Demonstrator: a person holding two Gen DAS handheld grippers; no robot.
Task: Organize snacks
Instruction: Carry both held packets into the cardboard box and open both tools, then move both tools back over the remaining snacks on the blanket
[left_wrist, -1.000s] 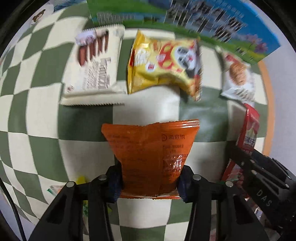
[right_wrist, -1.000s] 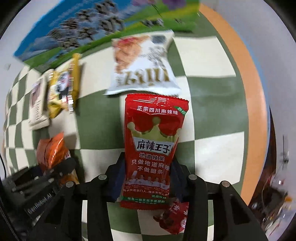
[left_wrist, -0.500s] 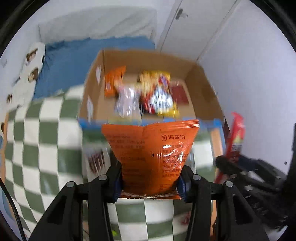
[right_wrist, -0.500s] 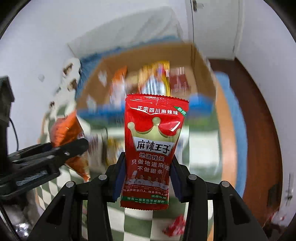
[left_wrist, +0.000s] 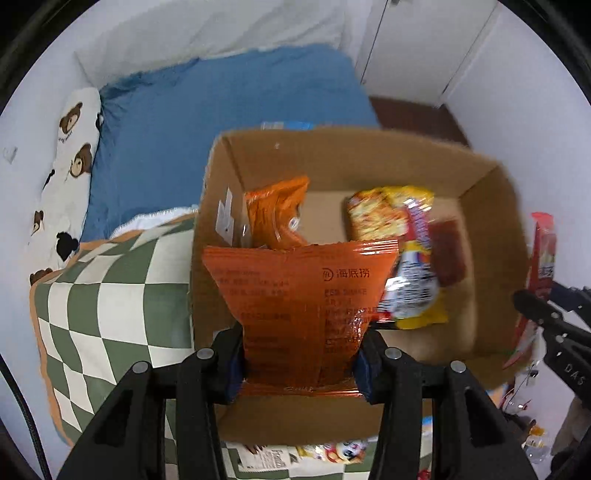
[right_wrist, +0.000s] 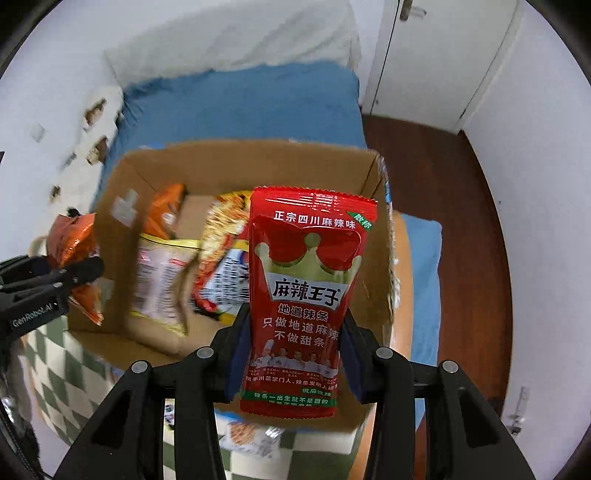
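The left hand-held gripper (left_wrist: 299, 363) is clenched on an orange snack packet (left_wrist: 301, 306), the right hand-held gripper (right_wrist: 291, 363) on a red spicy-strip packet (right_wrist: 306, 295); both hang over the open cardboard box (left_wrist: 491, 236) on the bed. To place them well, lower each past the rim before releasing, orange toward the left beside what looks, through blur, like a matching orange pack (left_wrist: 279, 214), red into the bare near-right floor.

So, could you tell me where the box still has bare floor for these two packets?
In the cardboard box, bare floor shows between the orange packet inside and the yellow packets, and along the near wall. The right-hand middle is crowded with overlapping packets.
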